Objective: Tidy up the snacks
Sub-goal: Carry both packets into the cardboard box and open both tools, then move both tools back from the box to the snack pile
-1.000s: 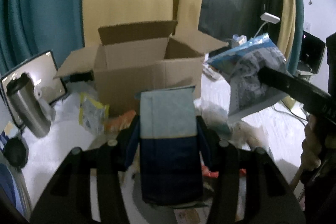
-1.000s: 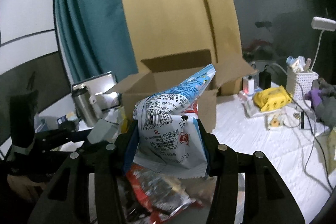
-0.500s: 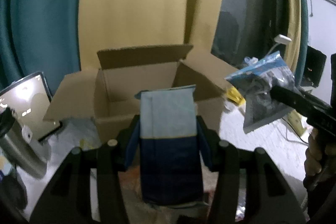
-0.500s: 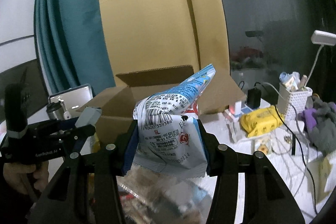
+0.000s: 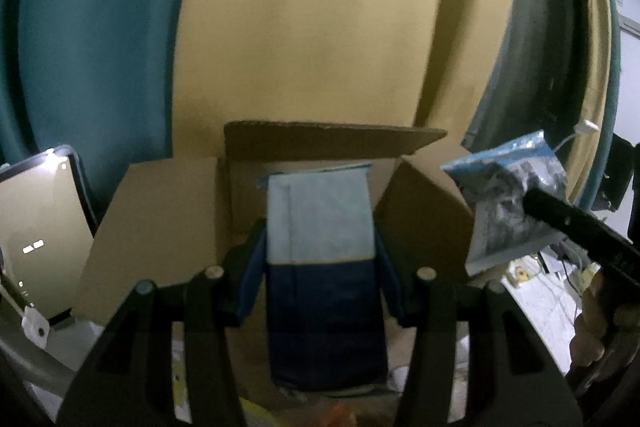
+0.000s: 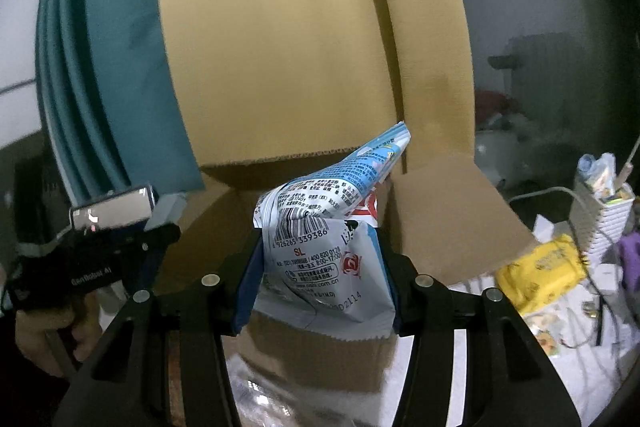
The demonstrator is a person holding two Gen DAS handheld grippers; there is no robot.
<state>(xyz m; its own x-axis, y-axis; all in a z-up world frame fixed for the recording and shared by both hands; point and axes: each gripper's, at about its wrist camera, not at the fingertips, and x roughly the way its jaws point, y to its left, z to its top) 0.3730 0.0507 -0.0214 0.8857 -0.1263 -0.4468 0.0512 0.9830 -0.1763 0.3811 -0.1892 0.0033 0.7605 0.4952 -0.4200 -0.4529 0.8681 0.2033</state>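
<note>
Yellow and teal curtains hang behind an open cardboard box (image 5: 320,163). Your left gripper (image 5: 320,259), clamped on a blue packet (image 5: 320,219), and right gripper (image 6: 318,267), clamping a white snack bag (image 6: 324,255), have closed in; both snacks now hover at the box's front edge, ready to drop inside.

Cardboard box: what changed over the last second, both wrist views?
Both grippers closed in on the cardboard box; it fills more of each view. No grip changed: left gripper still clamps the blue pouch, right gripper the white-and-blue snack bag. Box flaps stayed open.
</note>
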